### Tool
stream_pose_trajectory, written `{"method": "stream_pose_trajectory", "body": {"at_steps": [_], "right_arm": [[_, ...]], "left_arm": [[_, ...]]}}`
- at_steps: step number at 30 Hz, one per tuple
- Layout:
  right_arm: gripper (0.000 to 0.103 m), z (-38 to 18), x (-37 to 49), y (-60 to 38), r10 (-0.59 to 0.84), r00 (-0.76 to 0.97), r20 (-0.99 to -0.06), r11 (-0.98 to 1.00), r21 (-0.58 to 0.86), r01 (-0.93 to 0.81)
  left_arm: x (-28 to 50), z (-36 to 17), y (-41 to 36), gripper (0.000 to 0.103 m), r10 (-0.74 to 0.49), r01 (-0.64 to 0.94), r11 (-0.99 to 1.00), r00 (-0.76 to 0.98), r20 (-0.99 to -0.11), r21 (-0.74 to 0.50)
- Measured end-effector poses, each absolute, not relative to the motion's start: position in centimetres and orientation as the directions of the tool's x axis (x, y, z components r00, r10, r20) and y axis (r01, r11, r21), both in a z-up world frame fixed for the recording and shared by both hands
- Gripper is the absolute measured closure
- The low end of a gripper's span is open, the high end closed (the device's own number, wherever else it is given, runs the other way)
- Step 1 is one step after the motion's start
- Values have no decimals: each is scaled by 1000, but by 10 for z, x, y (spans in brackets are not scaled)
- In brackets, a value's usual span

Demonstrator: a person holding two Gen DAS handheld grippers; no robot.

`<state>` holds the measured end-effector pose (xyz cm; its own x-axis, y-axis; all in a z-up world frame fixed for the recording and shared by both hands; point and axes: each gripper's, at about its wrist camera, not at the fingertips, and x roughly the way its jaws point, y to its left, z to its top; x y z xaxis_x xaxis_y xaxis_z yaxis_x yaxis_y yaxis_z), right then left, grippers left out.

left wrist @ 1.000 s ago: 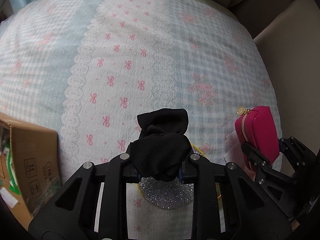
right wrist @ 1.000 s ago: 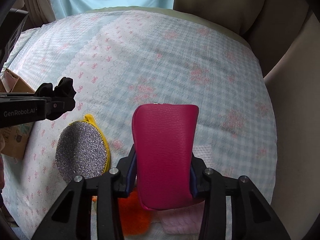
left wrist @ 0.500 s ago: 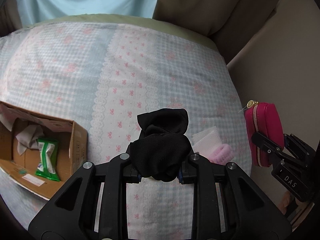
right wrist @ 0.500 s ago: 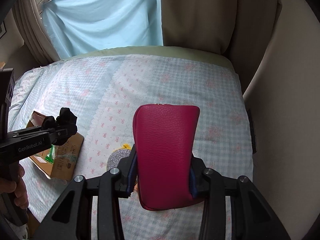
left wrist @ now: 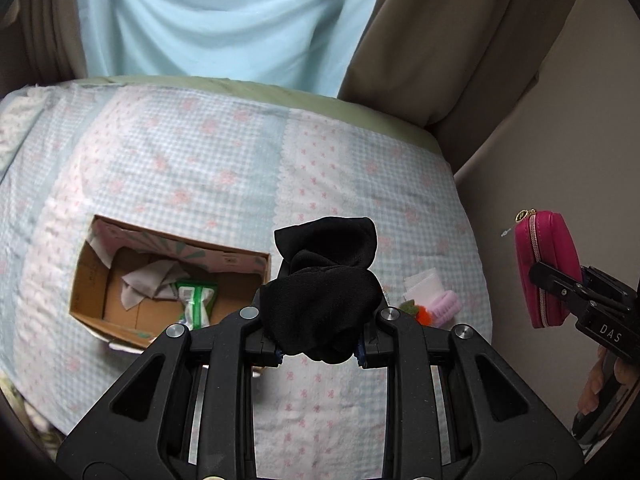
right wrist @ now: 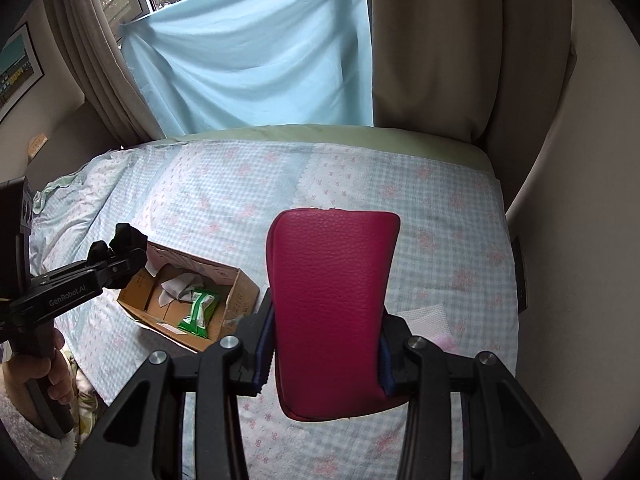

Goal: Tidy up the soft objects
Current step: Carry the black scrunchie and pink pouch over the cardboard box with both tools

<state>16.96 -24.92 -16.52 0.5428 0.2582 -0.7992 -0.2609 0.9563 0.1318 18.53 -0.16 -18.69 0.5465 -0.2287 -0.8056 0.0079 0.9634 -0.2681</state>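
My left gripper [left wrist: 320, 354] is shut on a bunched black sock [left wrist: 324, 284] and holds it high above the bed, just right of an open cardboard box [left wrist: 120, 320]. It also shows in the right wrist view [right wrist: 120, 258]. My right gripper [right wrist: 326, 360] is shut on a magenta zip pouch [right wrist: 332, 304], held upright above the bed's right part; the pouch also shows in the left wrist view [left wrist: 546, 268]. The box [right wrist: 236, 296] holds a green packet [left wrist: 196, 300] and crumpled paper.
On the checked bedspread [left wrist: 180, 168] lie a white cloth [left wrist: 422, 282], a pink fluffy item [left wrist: 448, 306] and an orange-green item [left wrist: 420, 312], right of the sock. Blue sheet [right wrist: 256, 60] and brown curtains hang behind. A beige wall borders the bed's right side.
Both grippers have risen and pulled back from the bed with their loads. The box has come fully into view; the silver scrubber has gone out of sight.
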Motion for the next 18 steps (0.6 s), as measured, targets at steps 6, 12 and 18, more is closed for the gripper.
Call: {"method": "stream_pose_trajectory", "body": {"at_steps": [6,12,18], "right_arm": [[65,-150,151,-173,272,557,-785,957,161,-241],[65,-161,149,-91,276,546,-791,960,204,-191],[65,-188,155,-24,259,522,-813,966,221,-135]], "left_arm": [[175,-176,72,82,-229,28,967,533,-814,-254],[183,-178,147,82,-230,89,973,493,-839,-214],[200,-199,200,82,-213,155,975,437,-874,-160]]}}
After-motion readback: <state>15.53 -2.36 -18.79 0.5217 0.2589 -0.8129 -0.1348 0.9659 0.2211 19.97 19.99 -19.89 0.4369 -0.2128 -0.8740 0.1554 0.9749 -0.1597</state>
